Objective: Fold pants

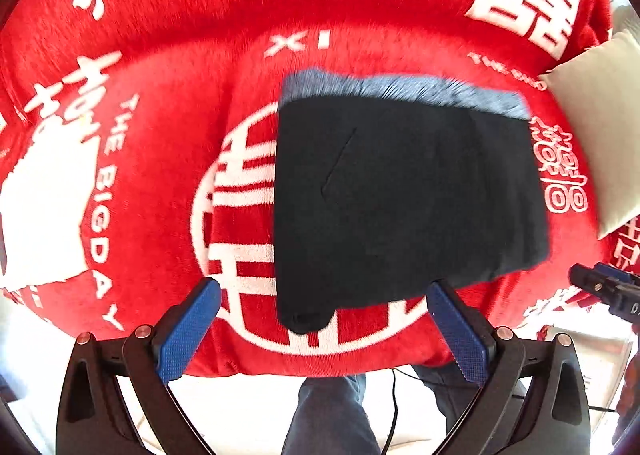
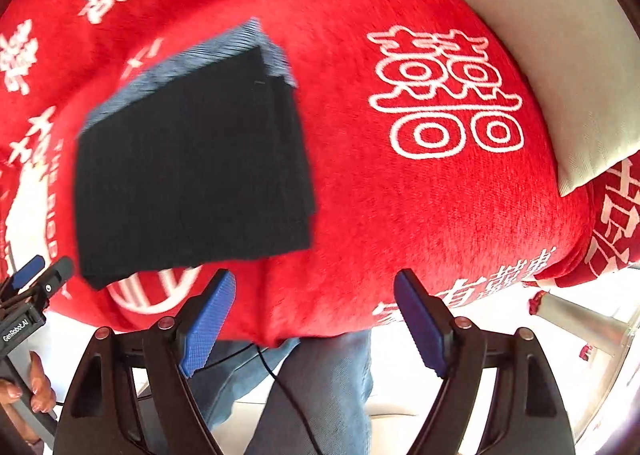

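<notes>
The pants (image 1: 404,195) lay flat on the red blanket (image 1: 168,183), folded into a neat dark block w/ a grey band along the far edge. They sat near the middle, over a big white circle print. In the right view the pants (image 2: 192,175) were off to the left, w/ layers stacked at one side. A pale cushion (image 2: 552,67) sat well apart, at the blanket's far right corner.

The left claw (image 1: 324,331) hung over the near edge of the pants, wide open, nothing between its blue pads (image 1: 188,331). It did not touch the cloth. The right claw (image 2: 316,319) was wide too and held nothing; it was over bare blanket, beside the pants, not on them. The left tool showed at the right view's left edge, w/ a hand (image 2: 28,395) on its grip. The person's jeans (image 2: 316,395) showed below.

The fold looked about done, I think. One near corner poked out a bit past the edge. To end well: keep both claws open & lift clear so no pad snags the top layer. If a fix is needed, pinch only that loose corner, tuck it in line, let go slow. Don't drag the stack, or the layers may slide apart.
</notes>
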The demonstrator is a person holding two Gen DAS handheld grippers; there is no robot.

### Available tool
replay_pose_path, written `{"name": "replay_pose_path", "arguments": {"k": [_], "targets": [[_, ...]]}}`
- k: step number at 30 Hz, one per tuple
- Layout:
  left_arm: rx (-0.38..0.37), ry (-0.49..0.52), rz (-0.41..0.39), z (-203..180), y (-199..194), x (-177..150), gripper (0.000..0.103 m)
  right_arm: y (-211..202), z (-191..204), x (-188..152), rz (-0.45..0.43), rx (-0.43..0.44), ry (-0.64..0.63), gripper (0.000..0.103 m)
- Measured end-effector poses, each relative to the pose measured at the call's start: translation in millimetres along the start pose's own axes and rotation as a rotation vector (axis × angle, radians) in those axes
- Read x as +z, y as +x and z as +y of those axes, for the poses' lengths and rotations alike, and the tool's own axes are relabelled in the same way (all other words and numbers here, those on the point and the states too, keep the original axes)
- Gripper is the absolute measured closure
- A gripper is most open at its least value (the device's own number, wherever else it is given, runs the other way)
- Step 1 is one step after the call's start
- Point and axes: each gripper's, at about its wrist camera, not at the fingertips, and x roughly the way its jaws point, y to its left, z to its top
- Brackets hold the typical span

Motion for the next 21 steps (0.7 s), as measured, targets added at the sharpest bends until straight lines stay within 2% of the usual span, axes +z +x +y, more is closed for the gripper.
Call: {"name": "replay_pose_path", "arguments": {"k": [3, 4, 8, 14, 21], "targets": [[0.011, 0.003, -0.013, -6.0, -21.5, 0.1, 0.000, -17.5, 14.7, -5.3, -0.025, 0.037, -0.008, 0.010], [0.014, 0.004, -0.012, -6.9, -25.4, 0.9, 0.000, -22.8, 20.0, -5.8, -0.035, 0.053, -0.006, 0.001], [0.026, 0.003, -0.009, -10.5, -39.3, -0.6, 0.000, -34.3, 40.8, -7.2, -0.060, 0.082, 0.003, 0.000], [0.081, -0.003, -0.020, -8.9, -49.8, -5.5, 0.000, -46.4, 61.8, -9.4, -0.054, -0.001, -0.050, 0.000], [0.110, -0.039, -0.003, -1.2, -55.0, -8.1, 0.000, -52.8, 69.8, -6.2, -0.042, -0.027, -0.071, 0.000]]}}
